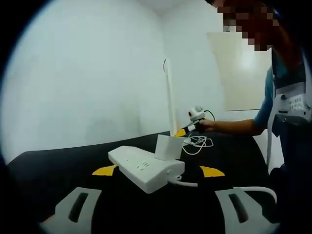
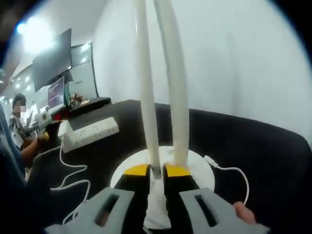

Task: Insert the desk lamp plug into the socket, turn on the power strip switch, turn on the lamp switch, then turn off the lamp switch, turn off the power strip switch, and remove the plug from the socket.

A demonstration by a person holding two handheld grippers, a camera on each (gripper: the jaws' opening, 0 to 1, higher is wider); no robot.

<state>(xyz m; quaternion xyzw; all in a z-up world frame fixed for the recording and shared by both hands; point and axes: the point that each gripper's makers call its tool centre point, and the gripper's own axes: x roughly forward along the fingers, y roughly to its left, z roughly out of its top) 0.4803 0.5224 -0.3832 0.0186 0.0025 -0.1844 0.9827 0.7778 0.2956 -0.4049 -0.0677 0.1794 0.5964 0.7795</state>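
Jaws of the left gripper [image 1: 158, 212] are spread wide w/ nothing between them, low over the black table [image 1: 58, 170] in the left gripper view. Just past them sits the white power strip [image 1: 145, 168], lying at a slant, its sockets facing up, & a white cord [image 1: 183, 184] comes out of its near end toward the right. Yellow marks [image 1: 105, 170] show on the table on both sides of the strip. Behind the strip stands a small white block, & behind that the tall thin white desk lamp [image 1: 170, 100] goes straight up. Loose white wire [image 1: 199, 142] lies in a small pile right of the lamp. A person's arm [image 1: 236, 126] reaches in from the right, holding the right gripper [image 1: 195, 122] at the lamp's foot. In the right gripper view, the right gripper [image 2: 156, 180] has its yellow-tipped jaws very close together around the bottom of one white lamp stem [image 2: 146, 87]; can't tell if they squeeze it or just sit beside it. A 2nd white stem [image 2: 173, 78] rises just right of it. Both stand on the lamp's round white base [image 2: 202, 170], flat on the table. A thin white wire [image 2: 234, 170] runs off the base to the right. Far off to the left lies the power strip [image 2: 90, 132], w/ its cord [image 2: 68, 170] looping back across the table. Behind it are dark screens [image 2: 58, 61] on a desk.
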